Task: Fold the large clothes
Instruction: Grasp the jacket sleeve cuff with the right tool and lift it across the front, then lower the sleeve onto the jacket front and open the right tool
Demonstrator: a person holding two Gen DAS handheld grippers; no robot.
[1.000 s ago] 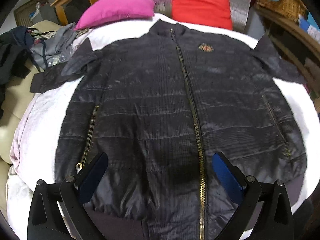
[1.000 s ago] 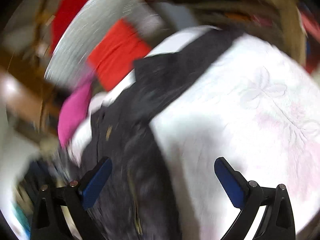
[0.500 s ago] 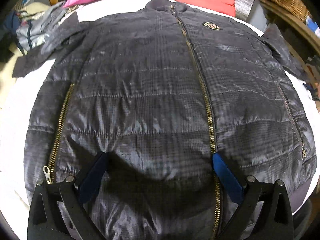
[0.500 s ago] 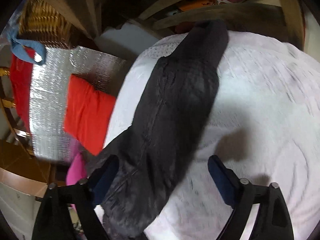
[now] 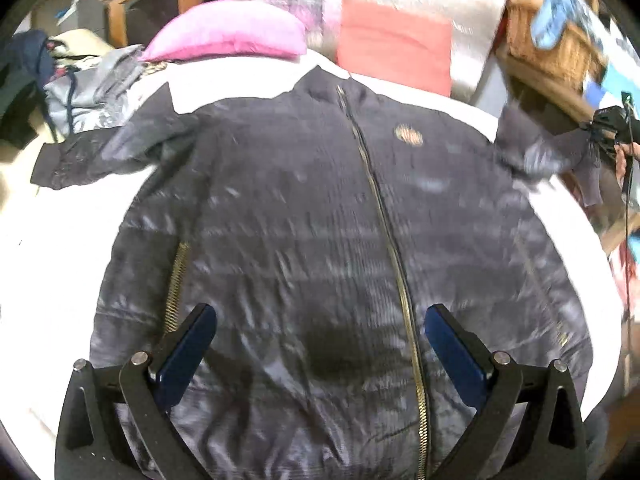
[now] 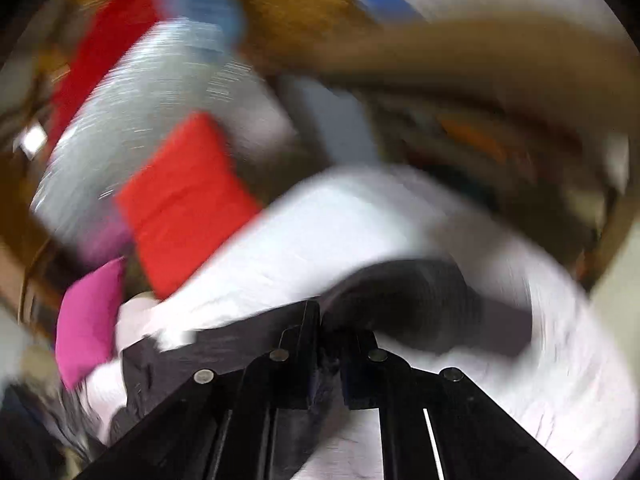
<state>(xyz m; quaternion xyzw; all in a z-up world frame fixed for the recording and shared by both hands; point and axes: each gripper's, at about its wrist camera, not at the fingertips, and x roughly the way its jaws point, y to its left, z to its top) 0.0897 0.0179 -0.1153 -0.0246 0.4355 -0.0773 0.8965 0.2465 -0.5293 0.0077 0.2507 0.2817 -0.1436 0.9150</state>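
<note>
Clamped jaws marked our right gripper (image 6: 330, 356): they had just been closing and now pinched the cuff of the right sleeve (image 6: 420, 300), lifting it off the white bedcover (image 6: 340, 220). Our left gripper (image 5: 320, 344) hung with jaws wide apart over the hem of the dark jacket (image 5: 304, 216), spread front-up and zipped. We judged the sleeve fold begun. A pink pillow (image 5: 228, 36), red cushion (image 5: 396, 50) and loose clothes (image 5: 84, 84) crowded the edges.
</note>
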